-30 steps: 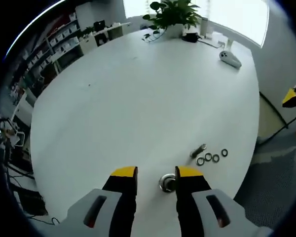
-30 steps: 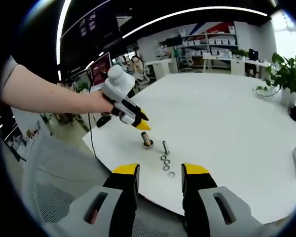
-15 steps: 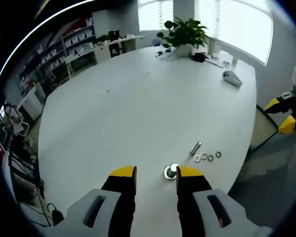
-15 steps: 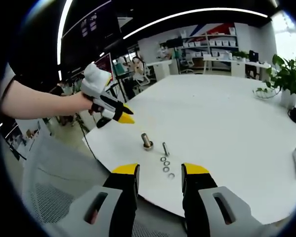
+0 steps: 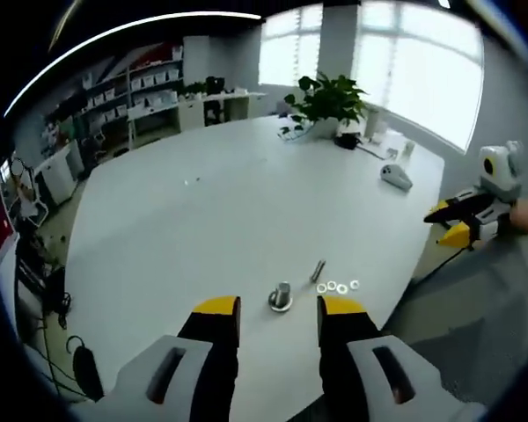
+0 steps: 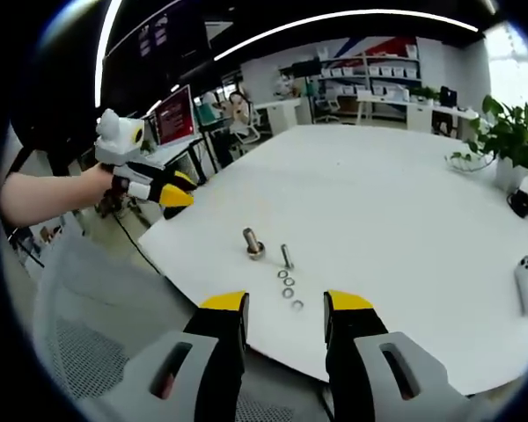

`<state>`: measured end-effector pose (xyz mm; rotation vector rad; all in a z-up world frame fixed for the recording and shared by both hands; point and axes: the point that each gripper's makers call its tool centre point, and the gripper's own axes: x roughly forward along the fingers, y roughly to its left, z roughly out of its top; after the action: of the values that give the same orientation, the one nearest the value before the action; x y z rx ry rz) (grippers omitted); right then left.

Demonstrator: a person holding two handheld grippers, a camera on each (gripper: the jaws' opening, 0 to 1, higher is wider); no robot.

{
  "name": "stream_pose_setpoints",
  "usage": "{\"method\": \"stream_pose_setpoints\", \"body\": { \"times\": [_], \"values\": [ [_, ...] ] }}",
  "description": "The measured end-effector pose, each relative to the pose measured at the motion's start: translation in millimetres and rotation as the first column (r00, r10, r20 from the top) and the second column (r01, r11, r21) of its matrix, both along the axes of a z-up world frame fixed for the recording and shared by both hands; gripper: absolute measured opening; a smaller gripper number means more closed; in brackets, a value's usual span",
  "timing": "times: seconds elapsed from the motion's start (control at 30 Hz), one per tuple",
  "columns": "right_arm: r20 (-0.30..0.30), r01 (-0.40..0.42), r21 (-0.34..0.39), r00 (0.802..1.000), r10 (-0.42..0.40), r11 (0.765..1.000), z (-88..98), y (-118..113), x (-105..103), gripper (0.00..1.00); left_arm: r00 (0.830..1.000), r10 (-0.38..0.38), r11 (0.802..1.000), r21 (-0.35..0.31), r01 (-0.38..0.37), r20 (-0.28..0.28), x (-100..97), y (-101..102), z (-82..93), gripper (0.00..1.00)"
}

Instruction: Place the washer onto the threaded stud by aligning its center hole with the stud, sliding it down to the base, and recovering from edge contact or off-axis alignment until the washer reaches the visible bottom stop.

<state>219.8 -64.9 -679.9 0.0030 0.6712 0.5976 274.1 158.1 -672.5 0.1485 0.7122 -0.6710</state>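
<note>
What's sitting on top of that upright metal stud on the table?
Nothing I can see: the stud stands bare, and the three washers lie flat on the white table beside a loose bolt. The underside of its base is hidden.

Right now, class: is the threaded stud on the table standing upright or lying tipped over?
Upright. The threaded stud stands on its wide base on the table, while the loose bolt beside it lies flat.

The three small silver metal washers (image 6: 288,294) are too small to show their holes; the upright threaded steel stud (image 5: 282,294) shows no threads.
</note>
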Motion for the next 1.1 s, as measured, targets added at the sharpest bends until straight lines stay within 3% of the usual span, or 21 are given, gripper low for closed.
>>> {"method": "stream_pose_setpoints", "body": {
  "times": [0.23, 0.33, 0.43, 0.63, 0.87, 1.1],
  "values": [
    [0.007, 0.042, -0.018, 0.999, -0.041, 0.999, -0.2, -7.6, 2.5, 0.36, 1.000, 0.021, 0.999, -0.025, -0.021, -0.021, -32.2, 26.6, -1.2, 0.34],
    [0.007, 0.076, -0.006, 0.997, -0.076, 0.997, 1.2, -13.1, 5.0, 0.36, 0.998, 0.036, 0.998, -0.050, -0.039, -0.055, -39.3, 29.4, -5.9, 0.36],
    [0.011, 0.077, -0.018, 0.997, -0.077, 0.997, 0.9, -13.8, 5.0, 0.36, 0.999, 0.026, 0.999, -0.041, -0.028, -0.038, -46.3, 28.5, -5.6, 0.36],
    [0.031, 0.080, -0.037, 0.996, -0.079, 0.996, 2.6, -15.5, 6.9, 0.36, 0.999, 0.039, 0.998, -0.050, -0.040, -0.021, -50.1, 40.1, 0.6, 0.36],
    [0.028, 0.089, -0.059, 0.996, -0.087, 0.994, 0.9, -18.0, 6.5, 0.36, 0.996, 0.082, 0.988, -0.129, -0.086, -0.035, -59.9, 36.3, 8.7, 0.37],
    [0.028, 0.090, -0.072, 0.996, -0.088, 0.993, -0.5, -20.0, 6.1, 0.36, 0.994, 0.106, 0.990, -0.095, -0.105, 0.002, -56.4, 39.1, 4.2, 0.36]
  ]
}}
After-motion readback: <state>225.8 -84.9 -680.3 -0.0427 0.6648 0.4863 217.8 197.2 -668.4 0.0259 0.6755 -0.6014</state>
